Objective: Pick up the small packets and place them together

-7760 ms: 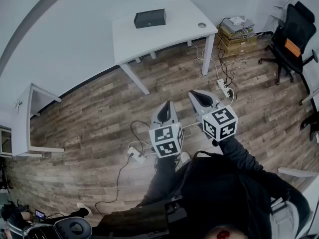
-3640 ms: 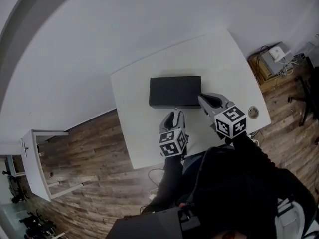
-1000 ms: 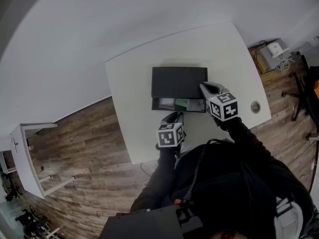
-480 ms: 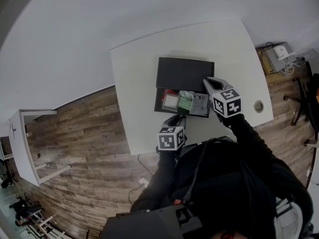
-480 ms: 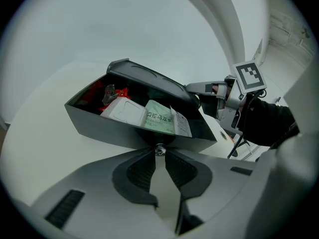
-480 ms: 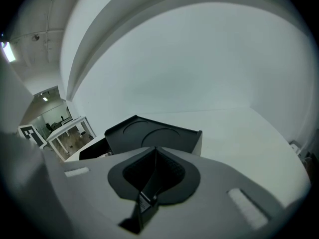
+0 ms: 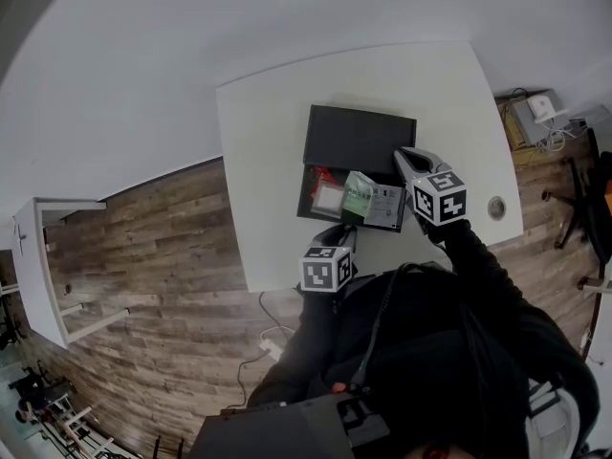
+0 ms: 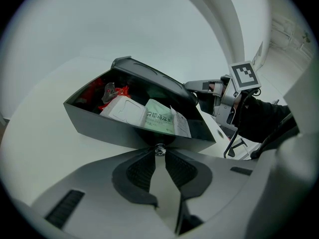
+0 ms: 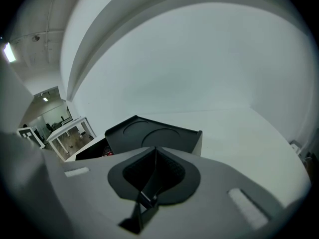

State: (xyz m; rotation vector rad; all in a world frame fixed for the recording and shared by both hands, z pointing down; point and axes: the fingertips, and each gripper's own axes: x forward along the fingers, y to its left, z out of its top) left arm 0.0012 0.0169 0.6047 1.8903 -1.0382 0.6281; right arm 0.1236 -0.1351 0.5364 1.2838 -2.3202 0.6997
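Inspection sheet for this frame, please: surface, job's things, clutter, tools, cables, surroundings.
Surface: white table, bare apart from the box.
Job's things: packets, white, green and red, in the box's open drawer.
Clutter: nothing seen.
Tools: left tool shut on the drawer's knob; right tool shut, empty, at the box's right end.
Cables: loose on the floor by a power strip.
Surroundings: wood floor, second table, chair.

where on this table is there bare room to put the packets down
Bare table lies left of the black box, up to the left edge, behind it along the far edge, and right of it toward the round hole. Crowded: the open drawer full of packets.
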